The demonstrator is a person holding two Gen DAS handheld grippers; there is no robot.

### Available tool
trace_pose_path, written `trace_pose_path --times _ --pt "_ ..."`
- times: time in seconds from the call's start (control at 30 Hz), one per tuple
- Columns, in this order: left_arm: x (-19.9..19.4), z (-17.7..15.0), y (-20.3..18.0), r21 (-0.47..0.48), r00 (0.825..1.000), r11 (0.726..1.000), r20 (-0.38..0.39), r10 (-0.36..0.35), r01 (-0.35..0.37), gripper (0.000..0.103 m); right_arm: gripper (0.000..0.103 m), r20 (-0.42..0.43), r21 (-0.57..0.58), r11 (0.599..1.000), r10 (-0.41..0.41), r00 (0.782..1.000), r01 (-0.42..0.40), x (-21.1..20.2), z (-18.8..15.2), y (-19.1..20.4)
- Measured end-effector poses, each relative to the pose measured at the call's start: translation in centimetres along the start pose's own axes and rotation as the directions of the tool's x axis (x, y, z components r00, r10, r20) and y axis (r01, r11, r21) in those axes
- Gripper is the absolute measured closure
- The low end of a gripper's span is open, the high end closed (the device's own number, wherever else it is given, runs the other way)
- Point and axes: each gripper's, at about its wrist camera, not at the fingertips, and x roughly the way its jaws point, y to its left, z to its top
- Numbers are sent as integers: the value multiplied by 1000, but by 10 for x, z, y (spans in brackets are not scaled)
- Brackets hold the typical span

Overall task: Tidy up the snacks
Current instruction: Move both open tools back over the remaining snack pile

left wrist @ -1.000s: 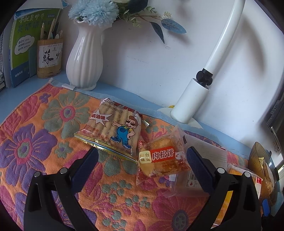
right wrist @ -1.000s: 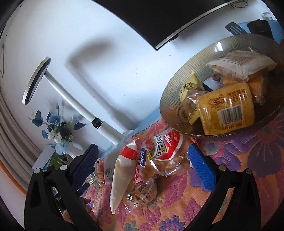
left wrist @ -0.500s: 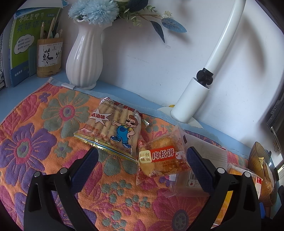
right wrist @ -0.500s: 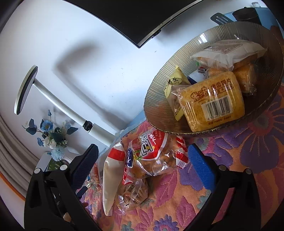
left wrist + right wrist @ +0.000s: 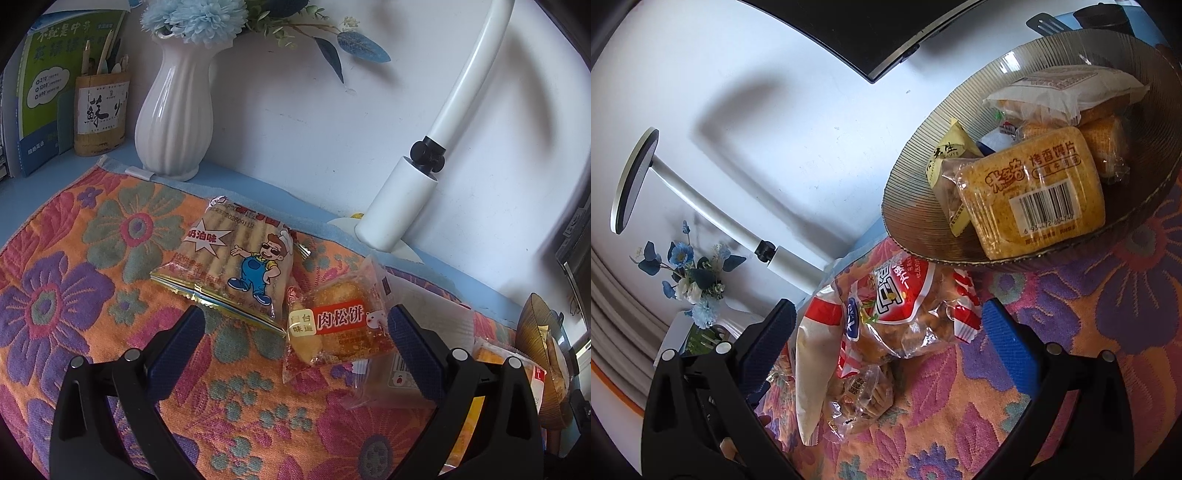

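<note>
My left gripper (image 5: 295,332) is open above a floral cloth (image 5: 74,277). A meat floss cake packet (image 5: 334,323) with a red label lies between its fingertips. A cartoon-chef biscuit packet (image 5: 236,254) lies just behind it to the left. My right gripper (image 5: 886,325) is also open, with a red and white bread packet (image 5: 905,310) between its fingers and a small clear snack packet (image 5: 860,398) below that. Behind it a ribbed glass bowl (image 5: 923,206) holds several snacks, among them a toasted bun-slice packet (image 5: 1034,188).
A white vase (image 5: 173,107) with blue flowers, a pen holder (image 5: 101,114) and a green book (image 5: 44,74) stand at the back left. A white desk lamp (image 5: 410,199) rises by the wall. A dark monitor (image 5: 886,37) hangs above the bowl.
The right gripper has swung so the bowl and the bread packet sit lower and more to the left in its view. The left gripper has barely moved.
</note>
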Motion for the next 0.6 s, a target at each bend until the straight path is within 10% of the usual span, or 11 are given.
trace_pose_path --times 0.6 --pt "1 1 -2 8 1000 1000 -5 -9 9 5 3 -18 17 1000 -16 1000 16 2 0 -4"
